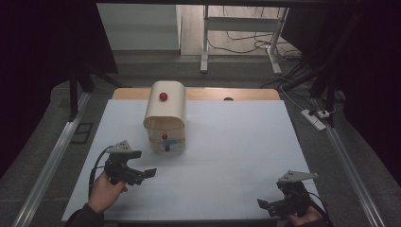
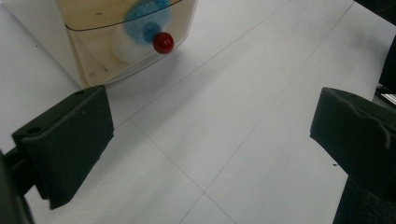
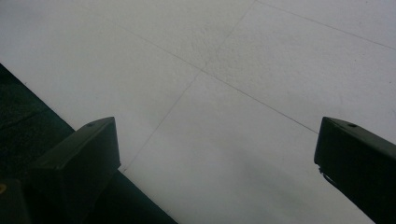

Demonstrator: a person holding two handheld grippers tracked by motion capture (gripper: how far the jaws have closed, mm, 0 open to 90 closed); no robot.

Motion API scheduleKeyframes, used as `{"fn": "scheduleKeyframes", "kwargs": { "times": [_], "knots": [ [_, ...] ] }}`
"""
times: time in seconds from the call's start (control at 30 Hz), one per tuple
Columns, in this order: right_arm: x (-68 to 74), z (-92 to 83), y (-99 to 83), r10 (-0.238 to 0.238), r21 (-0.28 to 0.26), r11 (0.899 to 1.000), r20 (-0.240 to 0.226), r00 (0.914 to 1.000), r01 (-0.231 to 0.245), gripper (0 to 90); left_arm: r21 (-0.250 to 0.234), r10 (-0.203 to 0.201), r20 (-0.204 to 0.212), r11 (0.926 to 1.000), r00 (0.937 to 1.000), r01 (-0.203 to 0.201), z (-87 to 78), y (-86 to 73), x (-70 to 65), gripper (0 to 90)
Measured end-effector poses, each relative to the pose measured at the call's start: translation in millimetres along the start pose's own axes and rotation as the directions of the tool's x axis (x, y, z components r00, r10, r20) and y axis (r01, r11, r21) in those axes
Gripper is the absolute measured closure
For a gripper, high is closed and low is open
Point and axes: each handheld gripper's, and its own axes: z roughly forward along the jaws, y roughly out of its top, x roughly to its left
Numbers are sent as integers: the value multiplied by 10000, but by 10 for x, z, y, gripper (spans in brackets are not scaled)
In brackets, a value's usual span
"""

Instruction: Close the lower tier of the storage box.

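Observation:
A cream box [image 1: 164,113] with a rounded lid stands at the table's back middle. A red knob [image 1: 163,96] sits on its lid, and two more red knobs [image 1: 164,136] are on its clear front. Behind that front [image 2: 107,51] lies a blue and white object [image 2: 140,25], just above a red knob [image 2: 163,43]. My left gripper [image 1: 144,164] is open and empty, held just off the box's front left corner with its jaws pointing toward it [image 2: 210,135]. My right gripper [image 1: 272,198] hovers open and empty over the near right table edge [image 3: 215,158].
The white table top [image 1: 227,142] is bare to the right of the box. Its near edge runs close under the right gripper, with dark floor [image 3: 18,112] beyond. Metal rails [image 1: 56,156] flank the table, and a power strip [image 1: 314,118] lies on the floor at right.

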Motion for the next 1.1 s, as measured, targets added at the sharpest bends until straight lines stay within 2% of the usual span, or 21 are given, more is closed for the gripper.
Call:
{"fn": "scheduleKeyframes", "kwargs": {
  "times": [0.5, 1.1],
  "knots": [
    [5, 8, 2, -72, 23, 10000, 17, 10000, 72, 0, -61, -117, -77, 9999, 9999, 116, -90, -76, -18, 0],
    [8, 8, 2, -99, 45, 9999, 28, 9999, 99, 0, -236, -387, 43, 9990, 9992, 387, -235, -207, -14, 0]
  ]
}}
